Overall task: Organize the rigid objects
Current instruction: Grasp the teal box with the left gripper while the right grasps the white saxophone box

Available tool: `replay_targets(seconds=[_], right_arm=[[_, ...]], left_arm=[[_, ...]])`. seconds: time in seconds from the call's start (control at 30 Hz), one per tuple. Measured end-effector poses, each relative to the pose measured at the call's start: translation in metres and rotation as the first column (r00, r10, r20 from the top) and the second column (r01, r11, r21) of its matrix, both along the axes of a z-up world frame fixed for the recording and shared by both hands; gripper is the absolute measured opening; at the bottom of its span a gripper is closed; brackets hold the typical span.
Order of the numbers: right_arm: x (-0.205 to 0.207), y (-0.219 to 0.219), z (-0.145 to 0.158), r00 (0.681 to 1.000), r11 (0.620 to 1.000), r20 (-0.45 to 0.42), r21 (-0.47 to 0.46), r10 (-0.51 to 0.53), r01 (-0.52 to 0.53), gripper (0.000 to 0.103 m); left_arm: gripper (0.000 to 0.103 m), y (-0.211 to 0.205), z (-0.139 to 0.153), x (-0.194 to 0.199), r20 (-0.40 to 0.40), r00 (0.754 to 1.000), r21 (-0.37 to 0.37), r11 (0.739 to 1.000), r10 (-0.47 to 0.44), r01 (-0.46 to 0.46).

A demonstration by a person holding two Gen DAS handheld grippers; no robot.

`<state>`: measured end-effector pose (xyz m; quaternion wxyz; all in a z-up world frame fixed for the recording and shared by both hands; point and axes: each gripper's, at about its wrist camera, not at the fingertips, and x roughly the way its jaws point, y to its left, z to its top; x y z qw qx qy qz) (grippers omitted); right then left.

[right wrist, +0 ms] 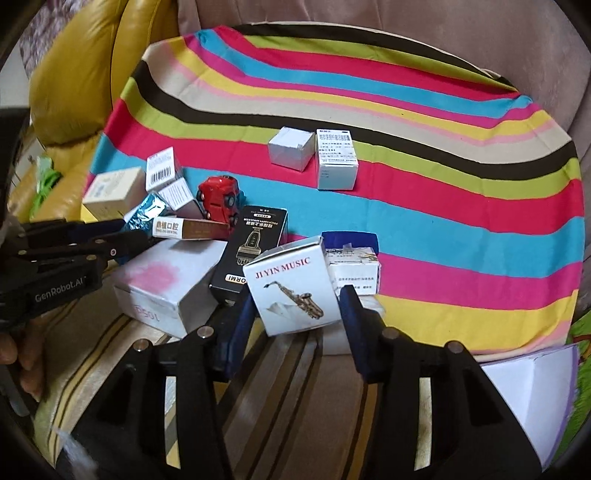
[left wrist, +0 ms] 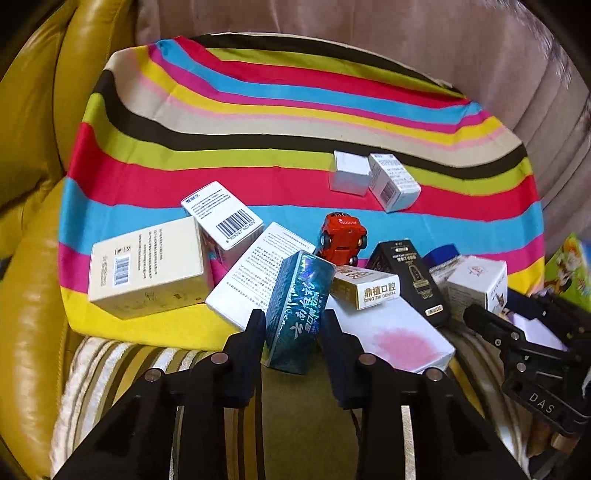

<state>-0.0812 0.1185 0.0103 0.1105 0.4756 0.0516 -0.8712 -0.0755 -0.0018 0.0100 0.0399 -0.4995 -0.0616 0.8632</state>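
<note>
Several boxes lie piled at the near edge of a striped cloth (left wrist: 258,110). My left gripper (left wrist: 293,323) is shut on a teal holographic box (left wrist: 295,310), tilted over a white box with a pink patch (left wrist: 395,339). My right gripper (right wrist: 295,301) is around a white "JI YIN MUSIC" box (right wrist: 291,291); its fingers touch both sides. A red toy car (left wrist: 343,238) sits behind the pile, also in the right wrist view (right wrist: 219,197). A black box (right wrist: 255,251) and a "DING ZHI DENTAL" box (left wrist: 364,290) lie between the grippers. Two white boxes (right wrist: 314,155) stand side by side farther back.
The cloth covers a seat with a pinkish backrest (right wrist: 406,29). A yellow leather cushion (left wrist: 33,184) lies to the left. Cream and barcode boxes (left wrist: 147,266) sit at the left of the pile. A striped cushion (right wrist: 277,369) lies under the grippers.
</note>
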Motion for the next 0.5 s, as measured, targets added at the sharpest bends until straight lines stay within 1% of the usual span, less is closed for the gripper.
replay_targets(seconds=[0.13, 0.27, 0.33, 0.47, 0.5], right_arm=[[0.003, 0.009, 0.004, 0.999, 0.999, -0.003, -0.044, -0.032, 0.032, 0.051], [0.010, 0.015, 0.010, 0.999, 0.996, -0.011, -0.076, -0.042, 0.041, 0.051], [0.013, 0.018, 0.011, 0.999, 0.995, -0.012, -0.089, -0.046, 0.045, 0.051], [0.019, 0.028, 0.012, 0.998, 0.991, -0.002, -0.115, -0.064, 0.064, 0.050], [0.021, 0.030, 0.012, 0.998, 0.990, 0.000, -0.123, -0.067, 0.067, 0.048]], left_arm=[[0.031, -0.002, 0.006, 0.007, -0.034, 0.999, 0.037, 0.999, 0.015, -0.013], [0.030, 0.000, 0.011, 0.012, -0.056, 0.998, 0.042, 0.999, 0.021, -0.018], [0.030, 0.000, 0.011, 0.012, -0.048, 0.999, 0.041, 0.999, 0.015, -0.014], [0.029, -0.002, 0.006, 0.020, -0.010, 1.000, 0.060, 0.998, 0.018, -0.017], [0.029, -0.002, 0.006, 0.023, -0.008, 1.000, 0.048, 0.999, 0.020, -0.020]])
